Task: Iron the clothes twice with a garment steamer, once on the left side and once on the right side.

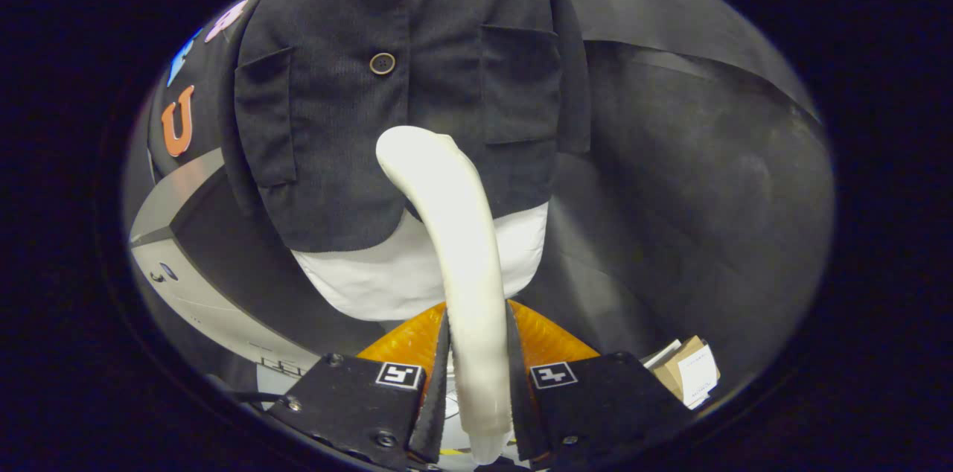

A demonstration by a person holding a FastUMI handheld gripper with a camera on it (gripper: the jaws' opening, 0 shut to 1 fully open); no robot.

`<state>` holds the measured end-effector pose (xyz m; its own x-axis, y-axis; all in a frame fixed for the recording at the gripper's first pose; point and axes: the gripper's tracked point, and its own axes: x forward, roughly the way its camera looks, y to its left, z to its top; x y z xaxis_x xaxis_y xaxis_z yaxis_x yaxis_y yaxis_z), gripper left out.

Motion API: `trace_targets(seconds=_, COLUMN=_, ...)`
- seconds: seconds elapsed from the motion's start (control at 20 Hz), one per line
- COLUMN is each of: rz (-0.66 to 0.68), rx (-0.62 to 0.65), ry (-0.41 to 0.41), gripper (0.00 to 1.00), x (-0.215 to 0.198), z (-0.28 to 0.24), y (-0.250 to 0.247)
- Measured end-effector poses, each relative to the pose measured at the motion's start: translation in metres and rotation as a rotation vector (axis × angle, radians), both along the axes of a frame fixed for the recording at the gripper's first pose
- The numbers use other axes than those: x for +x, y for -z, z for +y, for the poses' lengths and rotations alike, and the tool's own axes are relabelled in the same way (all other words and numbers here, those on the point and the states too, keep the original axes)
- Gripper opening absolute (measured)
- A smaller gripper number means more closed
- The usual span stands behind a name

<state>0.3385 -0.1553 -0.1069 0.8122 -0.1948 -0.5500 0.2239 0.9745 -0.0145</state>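
A dark corduroy jacket [417,85] with two brown buttons and two chest pockets hangs on a white mannequin torso [417,275] straight ahead. My gripper [476,375] is shut on the handle of the white garment steamer [461,249], both fingers pressing its sides. The steamer rises from between the fingers and curves forward; its head [409,148] lies at the jacket's lower front, near the middle and just right of the button line. Whether the head touches the cloth I cannot tell.
A grey and white stand or machine [193,271] sits low on the left. A small cardboard box with white paper [689,371] lies to the right of the fingers. Black cloth wall [685,182] runs behind and to the right of the jacket.
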Motion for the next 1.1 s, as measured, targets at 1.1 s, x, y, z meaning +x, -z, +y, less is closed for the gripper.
trace_targets(seconds=1.1, rz=-0.116, rx=0.14, ry=0.075, gripper=0.4, x=-0.152, z=0.045, y=-0.037)
